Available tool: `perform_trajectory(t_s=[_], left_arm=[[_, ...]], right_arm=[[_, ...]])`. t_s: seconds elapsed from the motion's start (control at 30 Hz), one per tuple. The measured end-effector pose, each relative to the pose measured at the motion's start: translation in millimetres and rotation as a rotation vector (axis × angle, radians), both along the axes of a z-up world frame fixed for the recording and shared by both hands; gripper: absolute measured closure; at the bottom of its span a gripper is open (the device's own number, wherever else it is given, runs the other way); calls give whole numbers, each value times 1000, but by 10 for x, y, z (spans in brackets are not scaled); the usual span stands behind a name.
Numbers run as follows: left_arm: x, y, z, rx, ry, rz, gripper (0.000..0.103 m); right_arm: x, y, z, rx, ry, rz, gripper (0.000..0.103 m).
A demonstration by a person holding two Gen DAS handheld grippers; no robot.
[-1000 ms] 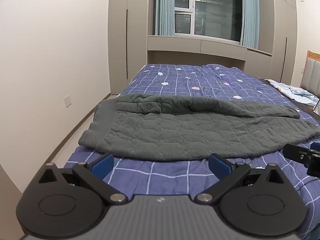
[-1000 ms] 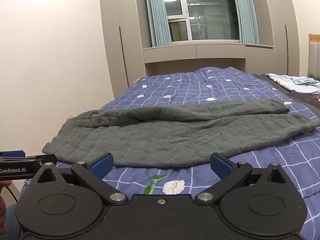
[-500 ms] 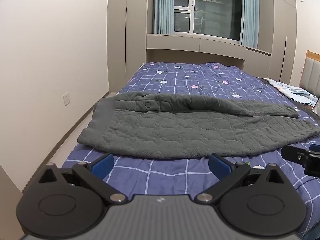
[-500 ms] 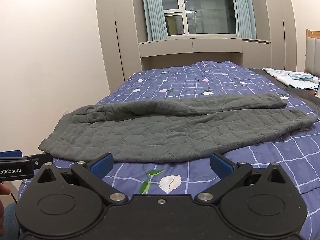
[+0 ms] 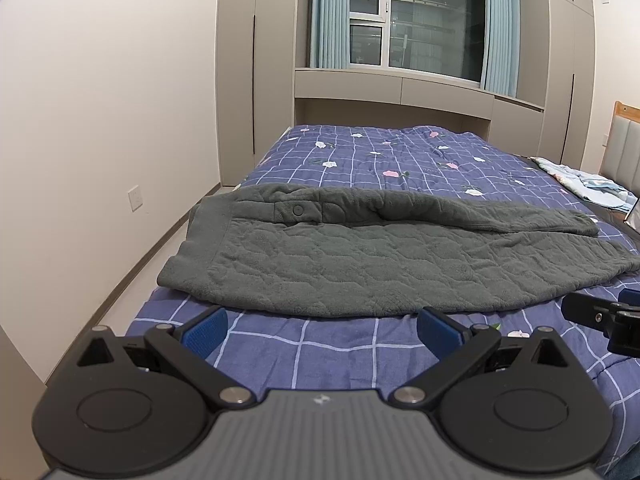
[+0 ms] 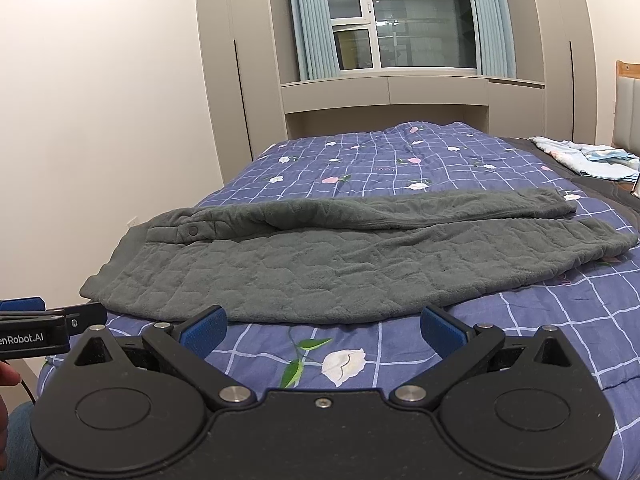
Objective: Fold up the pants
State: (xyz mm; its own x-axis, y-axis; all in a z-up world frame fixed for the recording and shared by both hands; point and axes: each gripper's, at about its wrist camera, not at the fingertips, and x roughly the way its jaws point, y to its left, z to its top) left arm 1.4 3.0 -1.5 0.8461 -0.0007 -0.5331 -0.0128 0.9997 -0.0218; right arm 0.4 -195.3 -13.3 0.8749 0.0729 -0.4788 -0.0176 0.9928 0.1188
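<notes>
Dark grey quilted pants (image 5: 360, 264) lie flat across the blue checked bed, waistband with a button at the left, legs running to the right, one leg folded over the other. They also show in the right wrist view (image 6: 328, 264). My left gripper (image 5: 320, 328) is open and empty, just short of the pants' near edge. My right gripper (image 6: 324, 330) is open and empty, also short of the near edge. The right gripper shows at the right edge of the left wrist view (image 5: 600, 314).
The bed (image 5: 380, 344) has a blue floral checked cover. A light blue cloth pile (image 5: 584, 186) lies at the far right near the headboard. A white wall and the floor strip (image 5: 160, 248) run along the bed's left side. Cabinets and a window stand behind.
Both grippers have drawn back and tilted up slightly, so the pants sit a little lower and farther in both views. The pants have not moved.
</notes>
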Motion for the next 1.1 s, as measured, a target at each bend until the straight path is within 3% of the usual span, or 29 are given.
perform_trajectory(t_s=[1.1], left_arm=[[3,-2,4,1,1,0,0]], right_arm=[[-4,16,-23,-1,8,3,0]])
